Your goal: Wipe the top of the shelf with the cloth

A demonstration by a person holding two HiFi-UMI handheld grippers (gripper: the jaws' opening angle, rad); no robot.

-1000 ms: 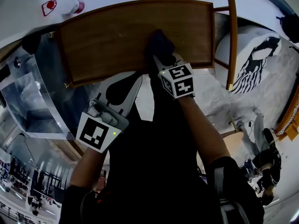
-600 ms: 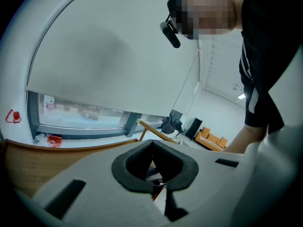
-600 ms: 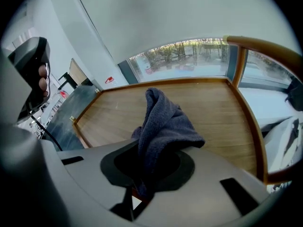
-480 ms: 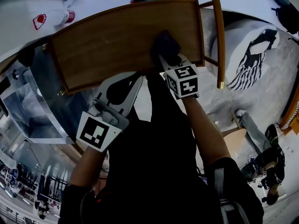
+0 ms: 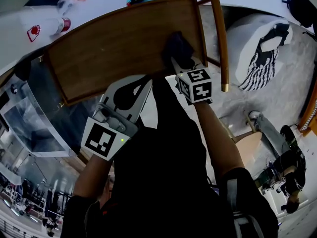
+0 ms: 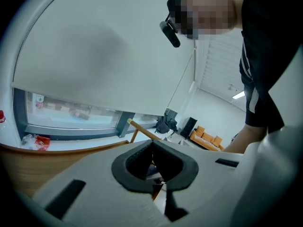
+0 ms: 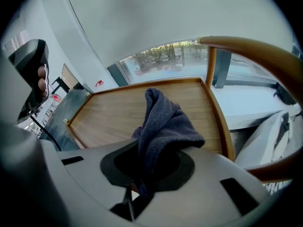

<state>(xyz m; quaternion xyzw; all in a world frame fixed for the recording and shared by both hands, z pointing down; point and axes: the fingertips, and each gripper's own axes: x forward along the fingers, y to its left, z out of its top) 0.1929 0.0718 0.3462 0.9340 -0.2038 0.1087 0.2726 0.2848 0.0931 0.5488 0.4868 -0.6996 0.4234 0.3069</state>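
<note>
The right gripper (image 5: 176, 59) has its fingers clamped on the dark cloth (image 5: 177, 44), which is pressed to the wooden shelf top (image 5: 114, 48) near its right edge. The left gripper (image 5: 138, 86) is off the shelf's front edge, fingers closed and empty.

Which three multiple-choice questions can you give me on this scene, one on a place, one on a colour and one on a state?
1. Where on the wooden shelf top is the cloth?
A) near its left end
B) at its middle
C) near its right end

2. What colour is the cloth?
A) dark grey-blue
B) white
C) red

3. In what state is the left gripper?
A) open over the shelf top
B) shut and empty
C) shut on the cloth

Answers:
1 C: the head view shows the cloth close to the right edge.
2 A: the right gripper view shows it dark grey-blue against the brown wood.
3 B: its fingers meet with nothing between them, and it is the right gripper that holds the cloth.
</note>
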